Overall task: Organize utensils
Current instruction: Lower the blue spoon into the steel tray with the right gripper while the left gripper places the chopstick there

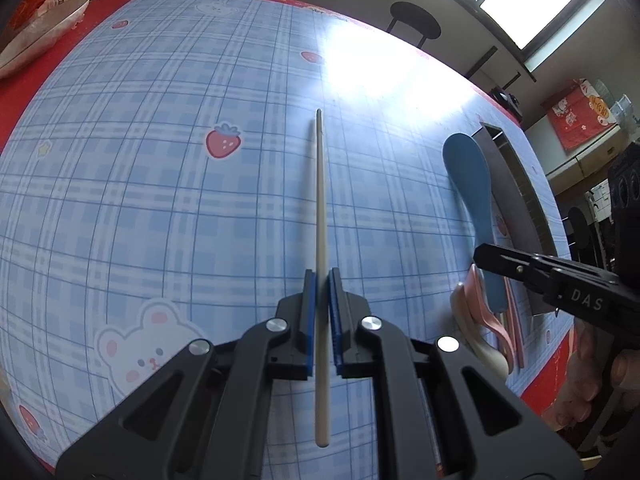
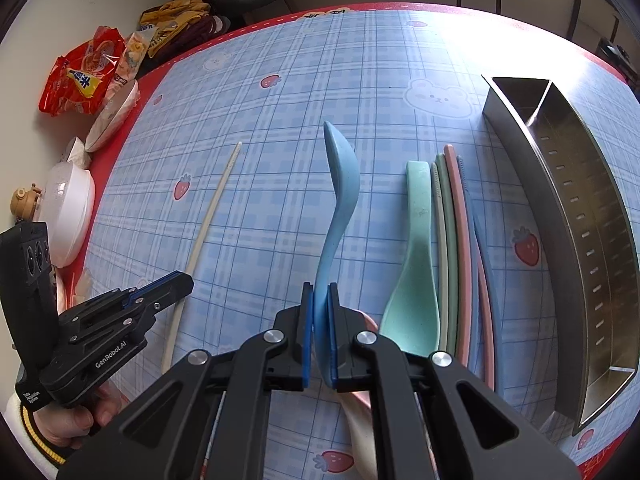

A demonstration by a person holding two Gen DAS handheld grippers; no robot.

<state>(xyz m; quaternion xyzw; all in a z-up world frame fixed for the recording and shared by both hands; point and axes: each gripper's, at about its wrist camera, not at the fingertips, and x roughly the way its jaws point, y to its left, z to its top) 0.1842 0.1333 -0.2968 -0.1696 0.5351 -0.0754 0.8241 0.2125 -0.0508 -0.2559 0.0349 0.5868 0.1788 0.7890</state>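
My left tongs (image 1: 322,280) are closed tight on a cream chopstick (image 1: 321,208), the blue pads pinching it partway along its length so the long tip runs ahead over the bench (image 1: 160,184) and the blunt end sticks back between the arms. My right tongs (image 2: 320,292) are clamped on the handle of a blue spoon (image 2: 340,196), which stands on edge with its bowl reaching forward above the blue checked cloth. Just right of that spoon lie a mint-green spoon (image 2: 412,272) and a tight row of chopsticks (image 2: 460,248) in green, pink and blue, side by side on the cloth. Beyond them, near the bench's right edge, stands a long steel utensil tray (image 2: 560,208) with a divider at its far end. White bowls (image 2: 72,216) and red snack packets (image 2: 84,76) sit along the left edge.
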